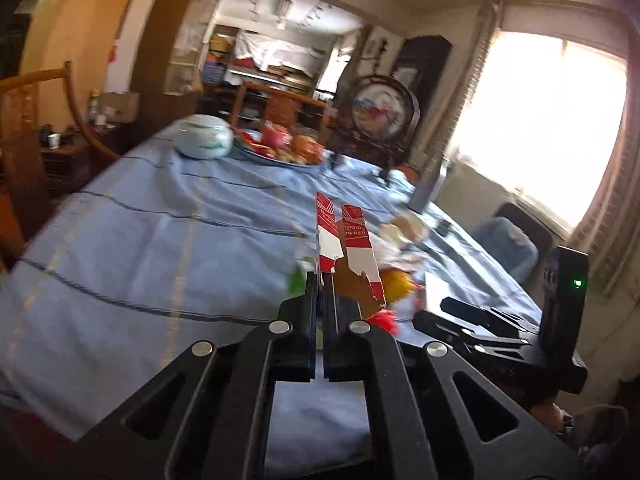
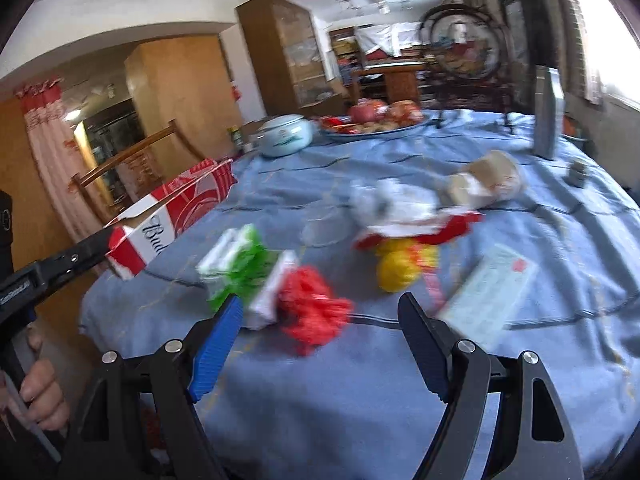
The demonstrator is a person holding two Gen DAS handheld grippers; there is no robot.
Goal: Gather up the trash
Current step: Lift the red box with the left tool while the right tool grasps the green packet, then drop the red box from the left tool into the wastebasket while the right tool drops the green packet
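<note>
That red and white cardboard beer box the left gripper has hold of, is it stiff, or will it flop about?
The beer box looks like thin torn carton, so probably light. The left gripper pinches one torn edge, and the box juts out without drooping, so it seems fairly stiff. Held by an edge alone, it may swing or tear further.

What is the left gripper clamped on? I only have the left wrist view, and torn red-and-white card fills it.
Observer: A red-and-white cardboard box with script lettering on its side. The left gripper grips its torn end.
Operator: Is the right gripper carrying anything?
Observer: No. The right gripper is open and empty, with a crumpled red wrapper just ahead of it.
Operator: Anything hidden behind my box?
Observer: A green-and-white packet lies on the blue tablecloth.
</note>
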